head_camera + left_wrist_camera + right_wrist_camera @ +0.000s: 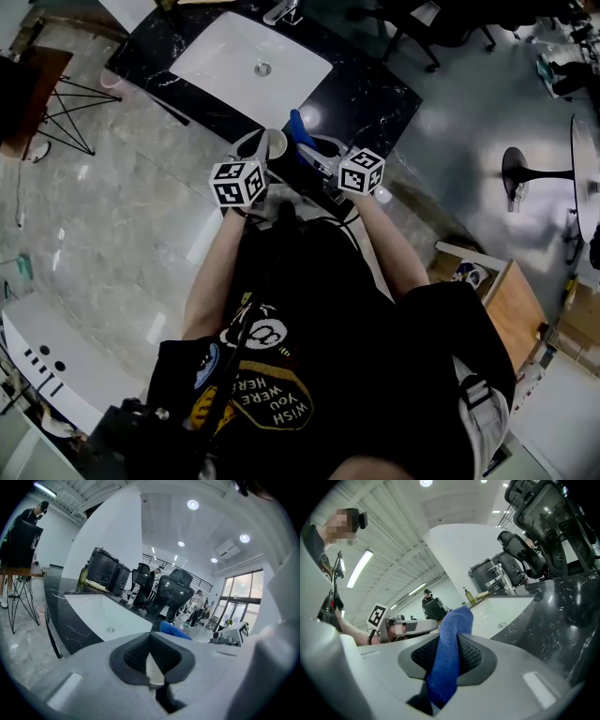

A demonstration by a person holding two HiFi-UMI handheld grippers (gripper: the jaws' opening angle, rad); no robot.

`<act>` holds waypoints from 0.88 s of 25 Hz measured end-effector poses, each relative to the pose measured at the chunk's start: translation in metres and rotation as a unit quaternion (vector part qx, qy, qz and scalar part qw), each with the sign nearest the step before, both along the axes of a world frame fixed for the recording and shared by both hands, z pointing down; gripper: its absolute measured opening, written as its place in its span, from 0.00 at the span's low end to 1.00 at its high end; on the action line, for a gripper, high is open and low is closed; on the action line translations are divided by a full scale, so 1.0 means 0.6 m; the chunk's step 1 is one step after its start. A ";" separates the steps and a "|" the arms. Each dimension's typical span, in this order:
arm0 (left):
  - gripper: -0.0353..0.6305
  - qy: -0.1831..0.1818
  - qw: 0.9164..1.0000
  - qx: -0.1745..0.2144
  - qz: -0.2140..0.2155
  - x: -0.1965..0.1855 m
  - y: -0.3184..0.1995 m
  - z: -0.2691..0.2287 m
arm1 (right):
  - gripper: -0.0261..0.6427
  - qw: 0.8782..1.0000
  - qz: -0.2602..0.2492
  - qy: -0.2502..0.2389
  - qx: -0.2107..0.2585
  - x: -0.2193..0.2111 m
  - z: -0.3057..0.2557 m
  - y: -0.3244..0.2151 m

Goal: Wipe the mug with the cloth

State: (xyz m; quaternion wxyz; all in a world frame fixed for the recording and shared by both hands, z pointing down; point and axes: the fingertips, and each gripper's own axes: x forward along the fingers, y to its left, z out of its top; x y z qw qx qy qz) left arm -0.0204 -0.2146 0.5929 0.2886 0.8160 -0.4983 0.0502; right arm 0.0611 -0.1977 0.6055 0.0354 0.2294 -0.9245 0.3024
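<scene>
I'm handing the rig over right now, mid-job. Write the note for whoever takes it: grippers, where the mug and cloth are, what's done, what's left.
Left gripper: shut on a thin white edge, apparently the wall of the mug.
Right gripper: shut on the blue cloth, which sticks out past the jaws.
Place: both are held close together over the front edge of the black counter, near the white sink.
Done: mug and cloth are both in hand.
Left: bring the cloth onto the mug and wipe. Whether they touch, or any wiping has happened, cannot be told.
</scene>
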 end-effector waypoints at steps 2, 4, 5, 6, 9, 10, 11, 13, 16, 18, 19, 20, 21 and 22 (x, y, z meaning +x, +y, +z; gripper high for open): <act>0.06 0.004 1.000 -0.005 -0.006 -0.002 0.004 0.003 | 0.18 1.000 0.001 0.004 -0.008 -0.004 0.008 -0.015; 0.06 0.012 1.000 -0.014 -0.014 -0.003 0.009 0.009 | 0.18 0.999 -0.039 0.011 -0.016 -0.022 0.021 0.001; 0.06 0.015 1.000 -0.018 -0.019 -0.002 0.011 0.011 | 0.18 0.998 -0.064 0.016 -0.017 -0.031 0.026 0.016; 0.06 0.017 0.999 -0.021 -0.022 -0.001 0.012 0.012 | 0.19 0.996 -0.084 0.020 -0.017 -0.039 0.029 0.032; 0.06 0.020 0.999 -0.024 -0.027 -0.002 0.015 0.014 | 0.18 0.992 -0.120 0.028 -0.009 -0.049 0.027 0.083; 0.06 0.023 0.999 -0.024 -0.027 -0.003 0.016 0.014 | 0.18 0.990 -0.136 0.034 -0.002 -0.055 0.026 0.101; 0.06 0.025 0.999 -0.024 -0.026 -0.004 0.016 0.013 | 0.19 0.987 -0.155 0.042 0.008 -0.062 0.025 0.118; 0.06 0.029 0.999 -0.025 -0.022 -0.006 0.016 0.013 | 0.19 0.983 -0.177 0.049 0.022 -0.068 0.022 0.134; 0.06 0.036 0.999 -0.026 -0.021 -0.006 0.016 0.011 | 0.19 0.991 -0.133 0.019 0.016 -0.040 0.004 0.092; 0.06 0.038 0.999 -0.029 -0.019 -0.004 0.018 0.012 | 0.19 0.996 -0.088 0.005 0.012 -0.019 -0.005 0.049; 0.06 0.038 0.999 -0.030 -0.018 -0.001 0.019 0.012 | 0.19 0.997 -0.071 0.007 0.012 -0.013 -0.003 0.029; 0.06 0.038 0.999 -0.031 -0.017 0.001 0.021 0.012 | 0.19 0.998 -0.059 0.014 0.011 -0.013 0.003 0.011; 0.06 0.038 0.999 -0.032 -0.018 0.002 0.022 0.013 | 0.19 0.998 -0.053 0.025 0.009 -0.017 0.013 -0.003; 0.06 0.040 0.998 -0.033 -0.020 0.003 0.023 0.013 | 0.19 0.998 -0.054 0.038 0.006 -0.024 0.026 -0.012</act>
